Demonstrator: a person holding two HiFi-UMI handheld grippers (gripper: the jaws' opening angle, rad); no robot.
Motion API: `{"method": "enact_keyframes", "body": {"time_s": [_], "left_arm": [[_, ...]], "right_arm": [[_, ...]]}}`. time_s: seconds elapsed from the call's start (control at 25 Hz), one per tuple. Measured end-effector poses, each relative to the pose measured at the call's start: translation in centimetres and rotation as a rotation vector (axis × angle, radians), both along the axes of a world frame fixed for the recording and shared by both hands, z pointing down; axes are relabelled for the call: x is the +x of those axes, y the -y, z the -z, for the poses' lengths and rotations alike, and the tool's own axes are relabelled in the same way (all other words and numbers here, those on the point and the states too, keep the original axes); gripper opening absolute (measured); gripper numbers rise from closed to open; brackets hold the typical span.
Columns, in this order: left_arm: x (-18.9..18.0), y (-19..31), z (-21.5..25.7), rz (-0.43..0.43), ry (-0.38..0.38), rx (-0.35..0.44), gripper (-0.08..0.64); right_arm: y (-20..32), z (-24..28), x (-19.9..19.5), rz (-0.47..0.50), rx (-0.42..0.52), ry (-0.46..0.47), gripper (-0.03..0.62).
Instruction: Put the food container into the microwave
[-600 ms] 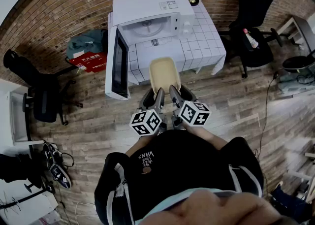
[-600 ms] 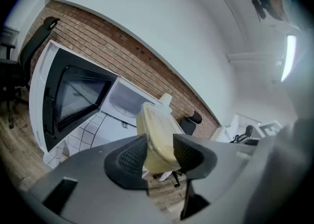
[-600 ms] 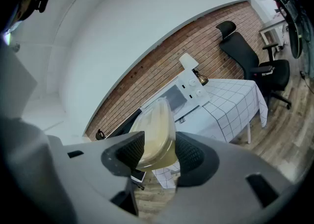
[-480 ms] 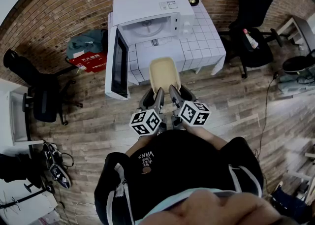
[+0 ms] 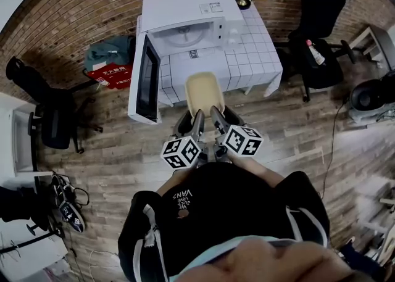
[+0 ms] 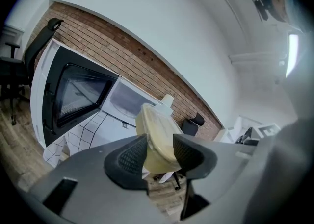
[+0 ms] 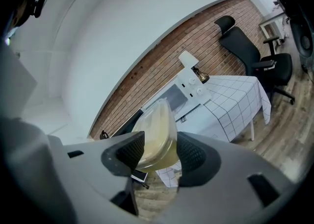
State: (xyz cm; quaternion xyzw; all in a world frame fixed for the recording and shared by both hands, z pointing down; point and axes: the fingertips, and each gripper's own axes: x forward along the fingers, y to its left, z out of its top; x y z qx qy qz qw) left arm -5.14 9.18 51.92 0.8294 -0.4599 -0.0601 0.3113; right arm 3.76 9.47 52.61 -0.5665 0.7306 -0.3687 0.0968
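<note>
Head view: left gripper (image 5: 197,121), right gripper (image 5: 214,116) clamp food container (image 5: 206,92) near open microwave (image 5: 185,10); uneven squeeze could tip it.

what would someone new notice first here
The beige container sits at the centre of the head view, held out level with its near end clamped by the left hand-held gripper and the right hand-held gripper. Just beyond it, a white microwave stands on a white-tiled table. Its door is swung wide open to the left, so the cavity faces the container.
</note>
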Motion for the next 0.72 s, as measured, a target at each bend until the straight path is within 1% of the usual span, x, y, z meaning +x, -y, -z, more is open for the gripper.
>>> {"method": "enact_keyframes", "body": {"time_s": [0.32,0.72], "left_arm": [[2.1,0.0,-0.3,0.044,-0.003,-0.007,0.172],[4.6,-0.8,-1.5,0.134,-0.012,-0.021,0.171]], "right_arm": [[0.4,-0.3,2.1,0.046,-0.004,0.000,0.189],[0.5,-1.4,4.7,0.125,-0.015,0.000,0.189]]}}
